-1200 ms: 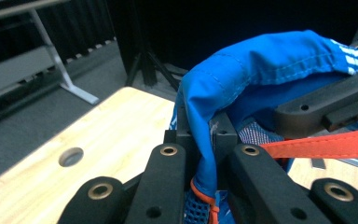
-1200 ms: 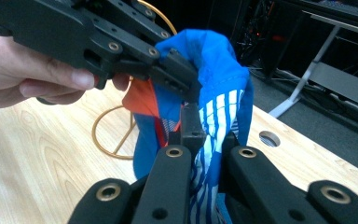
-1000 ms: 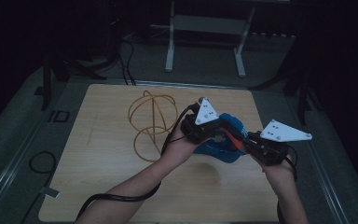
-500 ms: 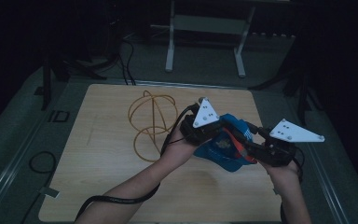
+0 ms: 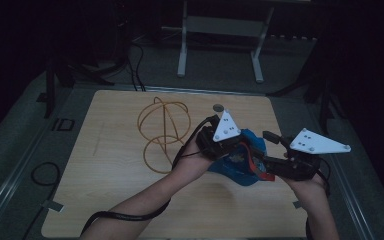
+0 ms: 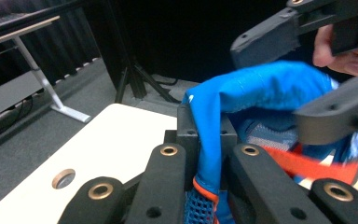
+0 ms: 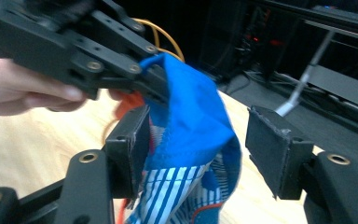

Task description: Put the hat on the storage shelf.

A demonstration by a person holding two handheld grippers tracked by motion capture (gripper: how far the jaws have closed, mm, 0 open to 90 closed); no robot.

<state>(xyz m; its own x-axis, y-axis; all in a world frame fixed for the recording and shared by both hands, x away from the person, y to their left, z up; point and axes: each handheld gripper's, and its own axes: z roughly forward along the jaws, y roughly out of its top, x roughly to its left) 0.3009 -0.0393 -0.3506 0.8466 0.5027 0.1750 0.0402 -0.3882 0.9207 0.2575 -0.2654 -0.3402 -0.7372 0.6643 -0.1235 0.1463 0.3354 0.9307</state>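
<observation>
A blue cloth item (image 5: 235, 165) with white stripes and orange trim is held up over the right part of the wooden table (image 5: 120, 165). My left gripper (image 5: 241, 146) is shut on its folded upper edge. In the left gripper view the cloth (image 6: 261, 88) runs down between that gripper's (image 6: 208, 140) closed jaws. My right gripper (image 5: 261, 164) comes in from the right. Its jaws have just been opening. In the right gripper view they (image 7: 196, 149) stand apart with the cloth (image 7: 186, 107) hanging between them: it brushes the left pad (image 7: 133, 140) and clears the right pad.
An orange wire frame of hoops (image 5: 161, 131) lies on the table to the left of the hands. A small round hole (image 5: 218, 107) sits near the far edge. A metal stand (image 5: 220, 30) and cables are on the floor beyond.
The right gripper's jaws have parted and let go of the blue cloth. The left gripper keeps its hold, and both hands stay about where they were.
</observation>
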